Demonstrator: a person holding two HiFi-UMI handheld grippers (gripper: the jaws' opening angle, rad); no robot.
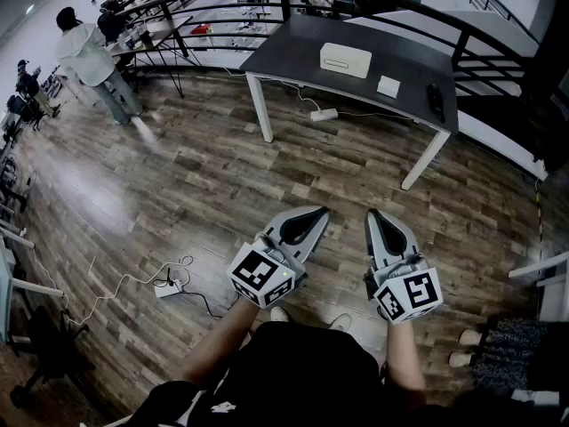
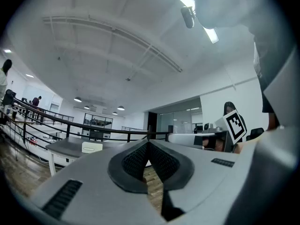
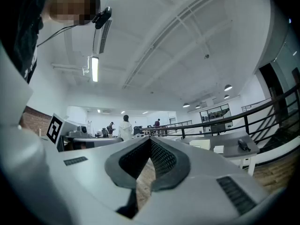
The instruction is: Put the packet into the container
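A cream box-shaped container (image 1: 346,59) sits on a dark table (image 1: 293,56) far ahead across the wooden floor. A small white packet (image 1: 388,85) lies to its right. My left gripper (image 1: 316,213) and right gripper (image 1: 375,213) are held side by side close to my body, far short of the table. Both are shut with nothing between the jaws. In the left gripper view, the left gripper (image 2: 148,142) points toward the container (image 2: 92,147). In the right gripper view, the container (image 3: 199,145) and packet (image 3: 218,149) show beyond the right gripper (image 3: 150,140).
A black object (image 1: 435,100) lies at the table's right end. A power strip (image 1: 324,114) lies under the table, another with a cable (image 1: 169,286) on the floor at my left. A black railing (image 1: 498,38) runs behind the table. A person in white (image 1: 89,56) walks far left.
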